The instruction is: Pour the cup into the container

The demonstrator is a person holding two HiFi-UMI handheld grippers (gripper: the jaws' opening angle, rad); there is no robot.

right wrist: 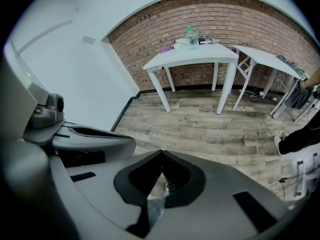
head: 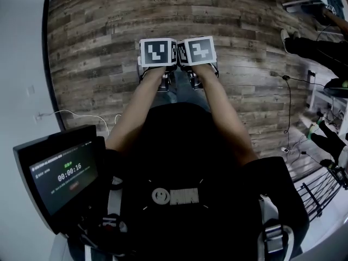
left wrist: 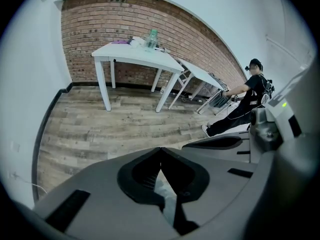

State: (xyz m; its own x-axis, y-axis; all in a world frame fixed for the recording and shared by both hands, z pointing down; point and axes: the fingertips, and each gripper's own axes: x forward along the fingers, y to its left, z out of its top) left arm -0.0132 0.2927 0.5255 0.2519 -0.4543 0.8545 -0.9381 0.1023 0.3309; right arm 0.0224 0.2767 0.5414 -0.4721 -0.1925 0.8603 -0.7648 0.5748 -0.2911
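Left gripper point(left wrist: 160, 148) and right gripper point(right wrist: 161, 151) have jaws together, empty — reaching the 12 o'clock table point(right wrist: 200, 56) shut could topple what stands there.

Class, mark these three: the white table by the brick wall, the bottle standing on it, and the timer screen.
white table point(left wrist: 134, 55), left gripper view, bare tabletop.
bottle point(left wrist: 152, 38), left gripper view, its body.
timer screen point(head: 64, 177), head view, display middle.

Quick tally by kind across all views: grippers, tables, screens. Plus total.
Grippers: 2 (left gripper, right gripper, both shut and empty)
Tables: 2 (white table, second table beside it)
Screens: 1 (screen showing a timer)
Total: 5
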